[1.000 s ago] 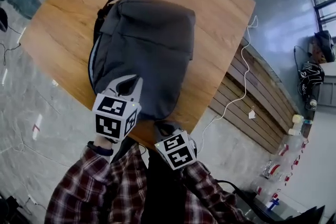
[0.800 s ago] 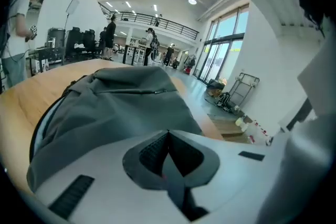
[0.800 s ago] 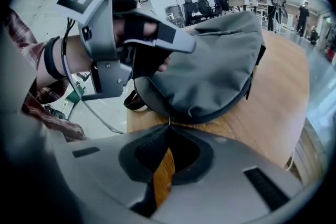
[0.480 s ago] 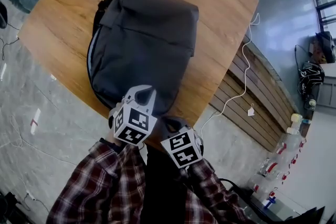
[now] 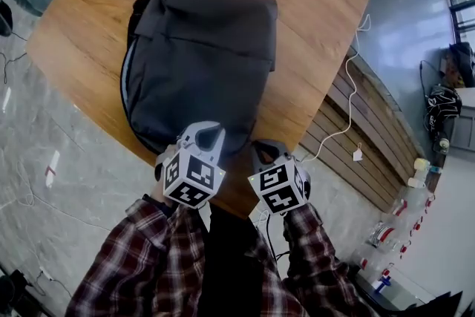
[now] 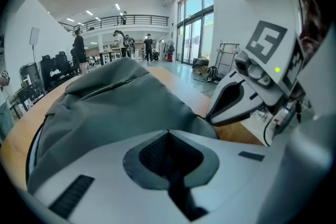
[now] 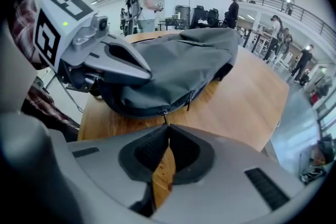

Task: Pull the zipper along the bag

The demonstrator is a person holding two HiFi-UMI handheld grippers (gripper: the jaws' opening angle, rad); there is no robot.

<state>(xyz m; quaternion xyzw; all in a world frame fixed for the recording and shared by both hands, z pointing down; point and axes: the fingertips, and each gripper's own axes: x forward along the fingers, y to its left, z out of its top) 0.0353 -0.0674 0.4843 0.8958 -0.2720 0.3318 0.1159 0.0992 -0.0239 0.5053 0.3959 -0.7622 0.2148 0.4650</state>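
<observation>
1 bag point(image 5: 200, 63) on 1 counter point(image 5: 312, 26); 1 white cable point(image 5: 346, 115); 2 grippers, left gripper point(image 5: 204, 131) and right gripper point(image 5: 261, 148); 1 zipper pull point(image 7: 164, 113), possibly 2.

The left arm point(image 5: 137, 256) and right arm point(image 5: 318, 263), in plaid sleeves, reach side by side to the near edge of the tabletop point(image 5: 312, 33). The left gripper point(image 5: 202, 132) points forward, jaws closed together. The right gripper point(image 5: 264, 149), just beside it, pinches the pull point(image 7: 164, 114).
</observation>
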